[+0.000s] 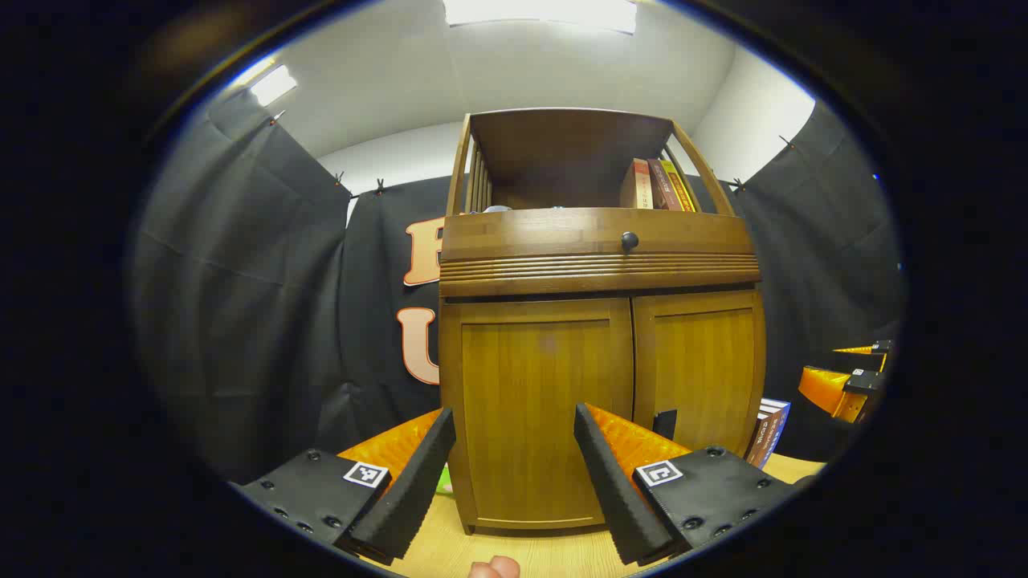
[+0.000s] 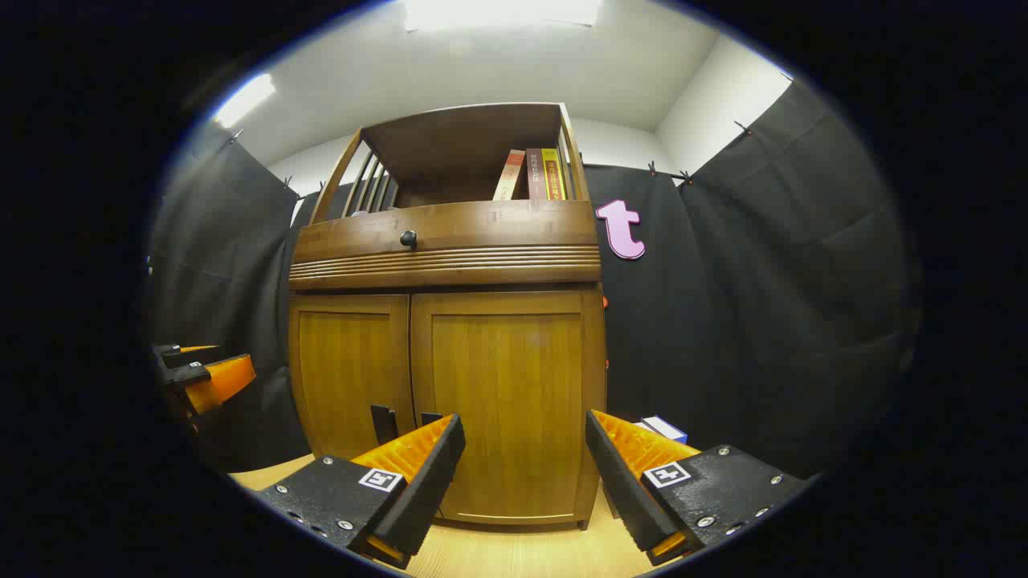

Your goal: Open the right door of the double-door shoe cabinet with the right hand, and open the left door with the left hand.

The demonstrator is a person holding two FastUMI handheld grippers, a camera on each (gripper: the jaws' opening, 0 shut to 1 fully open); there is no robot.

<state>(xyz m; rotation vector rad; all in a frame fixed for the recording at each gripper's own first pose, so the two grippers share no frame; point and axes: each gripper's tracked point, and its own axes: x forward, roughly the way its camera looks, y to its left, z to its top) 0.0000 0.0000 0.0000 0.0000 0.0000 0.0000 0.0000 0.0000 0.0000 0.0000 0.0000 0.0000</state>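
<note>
Both doors of the shoe cabinet (image 2: pixel 446 353) on the wooden table (image 2: pixel 514 554) look closed, so the approach step is in hand; right gripper (image 2: pixel 524 474) and left gripper (image 1: pixel 514 474) hover spread and empty; next, I judge, the right must reach the right door's handle (image 2: pixel 430 419).

Left tongs (image 1: pixel 514 466) and right tongs (image 2: pixel 524 474) both gape wide, level.

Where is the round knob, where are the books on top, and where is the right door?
Round knob (image 2: pixel 408 238), right gripper view, its middle.
Books (image 2: pixel 536 173), right gripper view, their spines.
Right door (image 2: pixel 506 385), right gripper view, its panel.
</note>
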